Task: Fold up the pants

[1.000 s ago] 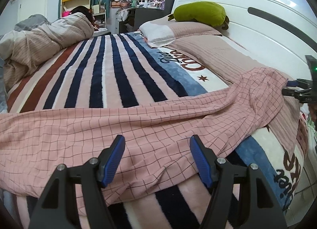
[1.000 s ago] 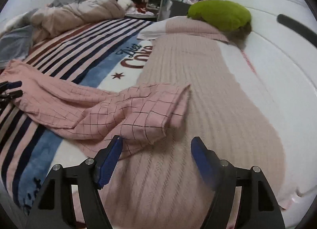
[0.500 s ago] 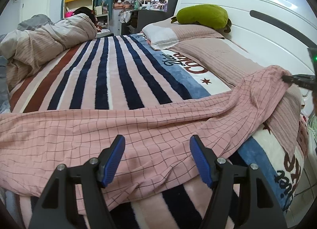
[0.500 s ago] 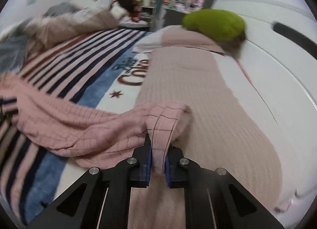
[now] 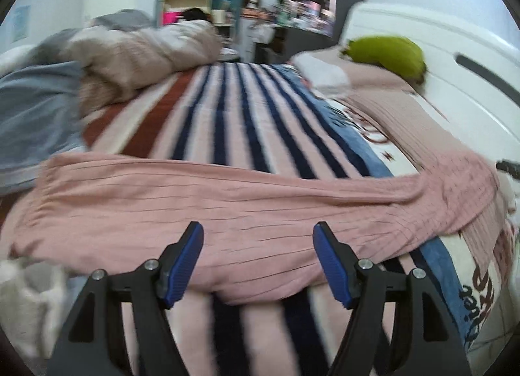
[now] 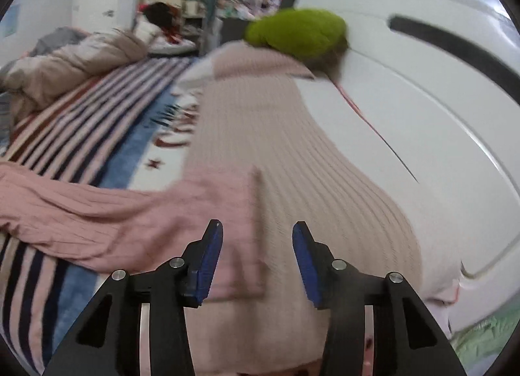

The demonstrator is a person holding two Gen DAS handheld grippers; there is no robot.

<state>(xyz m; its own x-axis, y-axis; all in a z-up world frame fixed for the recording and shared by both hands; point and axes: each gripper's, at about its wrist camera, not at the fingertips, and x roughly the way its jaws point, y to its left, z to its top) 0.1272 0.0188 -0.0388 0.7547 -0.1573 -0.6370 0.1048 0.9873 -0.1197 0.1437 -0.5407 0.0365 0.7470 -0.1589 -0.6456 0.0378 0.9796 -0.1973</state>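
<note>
The pink checked pants lie stretched across the striped bed. In the left wrist view they run from the left edge to the far right, where one end rests on the beige cover. My left gripper is open just above their near edge, holding nothing. In the right wrist view the pants' end lies flat on the beige ribbed cover. My right gripper is open over that end, its jaws apart and empty. Both views are motion-blurred.
A green plush sits on the pillows by the white headboard. A bundled beige duvet and grey bedding lie at the far left. Shelves and furniture stand behind the bed.
My right gripper, shut on the pants' end half a second ago, has opened and let it drop flat. The left view has shifted left; the pants lie straighter.
</note>
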